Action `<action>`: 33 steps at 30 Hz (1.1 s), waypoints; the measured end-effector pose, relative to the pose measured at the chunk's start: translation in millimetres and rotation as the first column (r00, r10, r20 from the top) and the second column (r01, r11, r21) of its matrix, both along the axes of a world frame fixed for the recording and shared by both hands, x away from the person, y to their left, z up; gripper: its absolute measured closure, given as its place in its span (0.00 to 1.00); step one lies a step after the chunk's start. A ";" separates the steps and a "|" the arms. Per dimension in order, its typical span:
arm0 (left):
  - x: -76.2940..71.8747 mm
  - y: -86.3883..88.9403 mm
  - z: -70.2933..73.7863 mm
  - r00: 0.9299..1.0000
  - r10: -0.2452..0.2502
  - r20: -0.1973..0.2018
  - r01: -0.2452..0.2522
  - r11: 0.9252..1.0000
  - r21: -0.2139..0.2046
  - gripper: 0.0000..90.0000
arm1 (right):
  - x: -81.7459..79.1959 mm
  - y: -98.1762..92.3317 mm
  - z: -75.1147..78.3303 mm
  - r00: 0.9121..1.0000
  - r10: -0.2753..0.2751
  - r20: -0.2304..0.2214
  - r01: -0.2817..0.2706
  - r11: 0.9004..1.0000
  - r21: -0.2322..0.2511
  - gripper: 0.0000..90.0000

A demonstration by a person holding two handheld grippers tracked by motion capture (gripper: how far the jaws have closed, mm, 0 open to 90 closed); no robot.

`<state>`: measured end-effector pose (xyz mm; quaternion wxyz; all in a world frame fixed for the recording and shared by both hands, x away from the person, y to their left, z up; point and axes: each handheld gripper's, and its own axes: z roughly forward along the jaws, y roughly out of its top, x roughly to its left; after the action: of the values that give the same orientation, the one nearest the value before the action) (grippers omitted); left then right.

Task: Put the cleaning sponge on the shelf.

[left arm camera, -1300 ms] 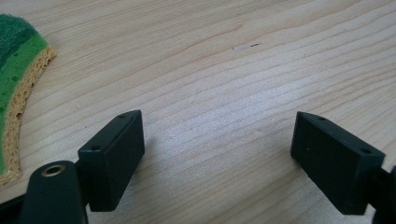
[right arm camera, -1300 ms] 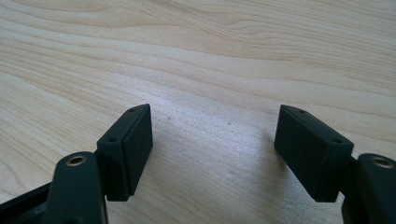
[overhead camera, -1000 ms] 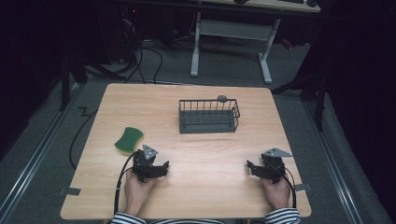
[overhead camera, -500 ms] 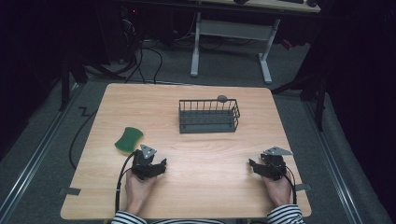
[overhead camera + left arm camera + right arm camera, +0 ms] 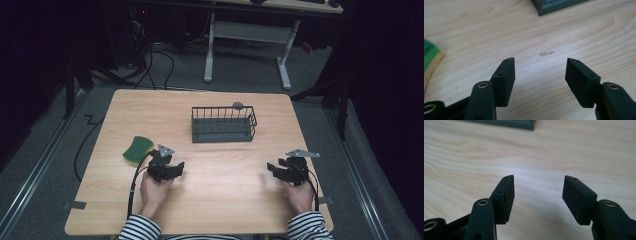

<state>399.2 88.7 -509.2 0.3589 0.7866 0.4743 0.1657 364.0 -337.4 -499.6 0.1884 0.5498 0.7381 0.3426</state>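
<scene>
Left hand-held gripper [image 5: 172,167]: jaws spread wide, nothing between them, parked low over bare counter [image 5: 220,190]. In the left gripper view the gap between the pads [image 5: 504,77] frames plain wood grain and a small dark smudge [image 5: 546,53].

Right hand-held gripper [image 5: 275,169]: same story, jaws apart and empty, low over the counter near its right front. Right gripper view shows bare wood between the pads [image 5: 576,197].

Both point roughly inward and forward, hands resting behind them. Reads as a neutral ready pose, no grasp committed.

Sponge [image 5: 138,149]: green top, yellow underside, lying flat on the counter just beyond and left of the left hand-held gripper, apart from it. Its edge pokes into the left side of the left gripper view [image 5: 430,60]. It's the nearest loose item, so my guess is the left hand-held gripper takes it. Wide jaws suit that: the sponge is soft and broad, so it needs a full opening.

Basket [image 5: 223,124]: dark wire, rectangular, mid-counter, well ahead of both hand-held grippers and between them. Corner of its base shows at the top of both gripper views. Looks empty, as far as the wires let me see. Small grey round thing [image 5: 238,105] at its back rim; can't tell what it is or whether it's attached.

Likely destination for the sponge is the basket: open top, central, reachable from either side.
</scene>
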 end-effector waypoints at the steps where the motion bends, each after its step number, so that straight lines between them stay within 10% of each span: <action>1: 2.5 -1.2 2.1 1.000 -0.005 0.004 0.005 1.000 -0.001 0.47 | 2.7 0.9 2.6 1.000 0.004 0.005 -0.004 1.000 0.000 0.48; 33: 80.9 -44.5 9.4 1.000 0.018 -0.002 -0.018 0.999 0.030 0.60 | 103.9 32.6 25.1 1.000 0.016 -0.005 -0.016 1.000 -0.022 0.71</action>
<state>480.1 44.2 -499.7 0.3452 0.7879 0.4790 0.1751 467.9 -304.9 -474.6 0.1896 0.5426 0.7468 0.3346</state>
